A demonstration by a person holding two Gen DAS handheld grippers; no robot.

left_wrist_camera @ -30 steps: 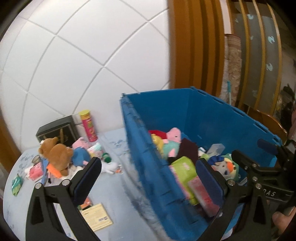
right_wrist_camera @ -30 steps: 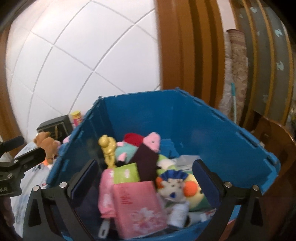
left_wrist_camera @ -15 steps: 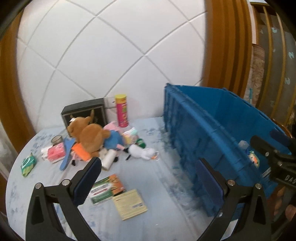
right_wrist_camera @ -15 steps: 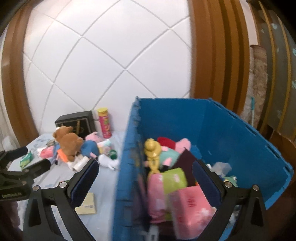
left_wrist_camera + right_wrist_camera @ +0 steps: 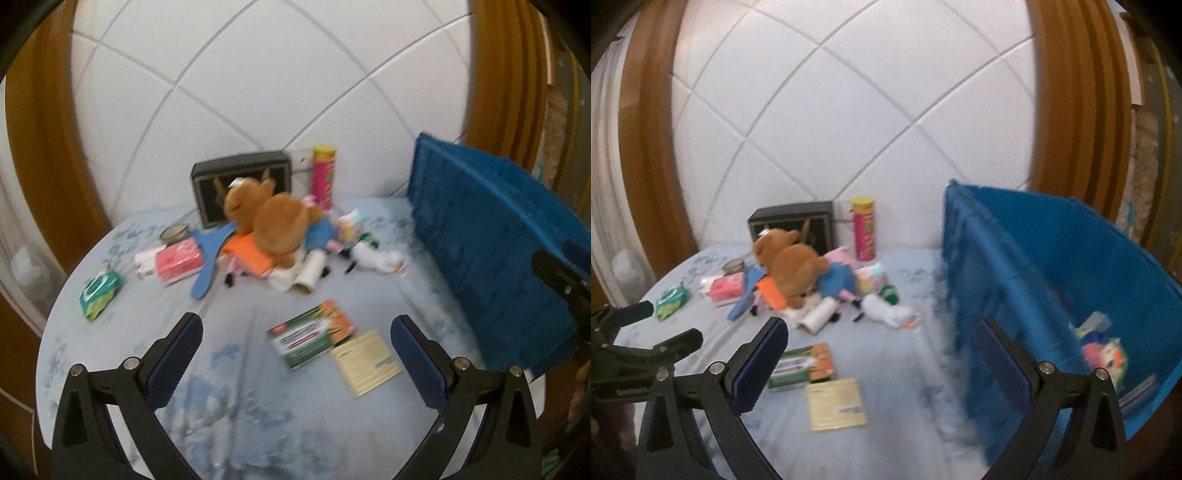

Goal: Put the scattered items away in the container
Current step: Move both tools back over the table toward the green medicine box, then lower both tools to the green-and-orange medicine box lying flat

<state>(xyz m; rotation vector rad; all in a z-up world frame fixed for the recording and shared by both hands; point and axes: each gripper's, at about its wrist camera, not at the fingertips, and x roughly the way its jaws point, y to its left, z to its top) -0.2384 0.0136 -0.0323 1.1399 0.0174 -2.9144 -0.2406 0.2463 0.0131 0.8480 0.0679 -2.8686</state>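
Both grippers, left and right, have fingers wide, empty. Loose items, such as the booklet, lie left of the bin. I approach flat items low, fingers straddling an edge.

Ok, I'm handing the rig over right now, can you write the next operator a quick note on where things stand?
Left gripper: open, empty, above the table.
Right gripper: open, empty, near the blue bin.
Bin: on the table's right side, already holding some toys.
Left to tidy: green-orange box and yellow card nearest; behind them the brown plush pile, white roll, pink pack, green wipes pack, red can, black box.
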